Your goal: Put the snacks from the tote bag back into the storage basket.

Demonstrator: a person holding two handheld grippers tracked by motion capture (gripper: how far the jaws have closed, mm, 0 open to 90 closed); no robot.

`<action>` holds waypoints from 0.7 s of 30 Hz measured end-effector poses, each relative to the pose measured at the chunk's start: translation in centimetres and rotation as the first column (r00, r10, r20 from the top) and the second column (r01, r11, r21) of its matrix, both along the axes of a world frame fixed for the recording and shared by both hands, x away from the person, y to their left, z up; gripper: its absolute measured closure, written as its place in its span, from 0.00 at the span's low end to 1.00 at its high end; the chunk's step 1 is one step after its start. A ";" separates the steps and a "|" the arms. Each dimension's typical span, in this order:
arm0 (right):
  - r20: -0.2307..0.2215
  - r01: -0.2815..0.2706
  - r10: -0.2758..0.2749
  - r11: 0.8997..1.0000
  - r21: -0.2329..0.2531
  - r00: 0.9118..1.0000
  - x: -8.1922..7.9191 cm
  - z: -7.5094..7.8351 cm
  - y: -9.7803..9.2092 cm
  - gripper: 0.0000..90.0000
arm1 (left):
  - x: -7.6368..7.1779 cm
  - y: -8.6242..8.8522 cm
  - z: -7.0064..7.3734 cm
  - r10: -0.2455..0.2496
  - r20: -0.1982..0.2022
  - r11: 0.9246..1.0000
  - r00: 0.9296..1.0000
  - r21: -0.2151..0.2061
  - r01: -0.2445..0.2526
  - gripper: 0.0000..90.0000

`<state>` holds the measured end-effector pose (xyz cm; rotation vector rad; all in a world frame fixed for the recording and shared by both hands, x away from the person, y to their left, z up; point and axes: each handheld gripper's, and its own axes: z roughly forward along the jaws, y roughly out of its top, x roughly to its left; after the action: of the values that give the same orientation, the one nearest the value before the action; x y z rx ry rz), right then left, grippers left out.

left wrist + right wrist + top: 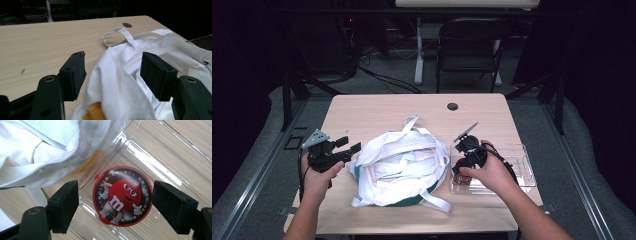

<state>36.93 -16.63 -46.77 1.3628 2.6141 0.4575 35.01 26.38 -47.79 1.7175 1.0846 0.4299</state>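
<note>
**Open jaws over bag and candy tub**

While the left gripper [113,75] hovers wide open and empty at the left edge of the crumpled white cloth bag [140,72], the right gripper [115,206], jaws equally spread, straddles without touching a round red-lidded candy tub [122,195]. The tub stands in the clear plastic tray [517,165], lower right of the high view.

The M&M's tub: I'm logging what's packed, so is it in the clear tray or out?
In. The M&M's tub stands inside the clear tray, lid up, between the open right gripper jaws.
</note>
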 end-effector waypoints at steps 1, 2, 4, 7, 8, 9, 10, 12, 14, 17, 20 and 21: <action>0.001 -0.001 0.001 1.000 0.008 1.000 0.0 0.0 0.0 0.24 | 0.0 0.0 0.0 0.000 -0.001 1.000 1.000 -0.001 0.000 0.41; -0.002 -0.012 0.012 1.000 -0.011 1.000 0.0 0.1 0.0 0.24 | 0.0 0.0 0.0 0.000 0.003 1.000 1.000 -0.004 0.001 0.41; -0.010 -0.017 0.017 1.000 -0.019 1.000 -0.1 0.1 0.0 0.24 | 0.0 0.0 0.1 -0.002 0.003 1.000 1.000 -0.011 0.002 0.41; 0.003 -0.014 0.014 1.000 -0.026 1.000 -0.2 0.1 -0.1 0.24 | 0.2 0.0 0.0 0.001 -0.001 1.000 1.000 -0.012 -0.001 0.41; 0.005 -0.013 0.013 1.000 -0.021 1.000 -0.3 0.1 -0.1 0.24 | 0.3 0.0 -0.1 0.001 -0.001 1.000 1.000 -0.010 -0.001 0.41; 0.005 -0.008 0.008 1.000 0.000 1.000 -0.4 0.1 0.0 0.24 | 0.3 0.0 -0.1 0.001 -0.005 1.000 1.000 -0.010 -0.001 0.41; 0.006 -0.011 0.011 1.000 -0.003 1.000 -0.4 0.2 0.0 0.24 | 0.4 -0.1 -0.1 -0.001 -0.007 1.000 1.000 -0.007 0.001 0.41; 0.011 -0.020 0.021 1.000 -0.017 1.000 -0.5 0.3 0.0 0.24 | 0.4 -0.1 -0.1 -0.003 -0.005 1.000 1.000 -0.007 0.003 0.41; 0.020 -0.020 0.020 1.000 0.004 1.000 -0.6 0.5 0.3 0.24 | 0.4 -0.1 -0.1 -0.004 -0.005 1.000 1.000 -0.005 0.004 0.41; 0.022 -0.034 0.034 0.999 -0.007 0.999 -0.6 0.8 0.5 0.24 | 0.3 -0.1 -0.1 -0.001 -0.006 1.000 1.000 -0.008 0.001 0.41; 0.037 -0.033 0.033 0.999 0.000 0.999 -0.8 1.0 0.8 0.25 | 0.2 -0.1 -0.1 -0.003 -0.006 1.000 1.000 -0.006 0.003 0.41; 0.033 -0.041 0.041 0.999 -0.008 0.999 -0.8 1.3 0.8 0.25 | 0.2 -0.1 -0.1 -0.004 -0.006 1.000 1.000 -0.005 0.004 0.41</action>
<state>36.13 -15.83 -45.52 1.2901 2.6188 0.4723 35.25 26.33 -47.88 1.7176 1.0856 0.4195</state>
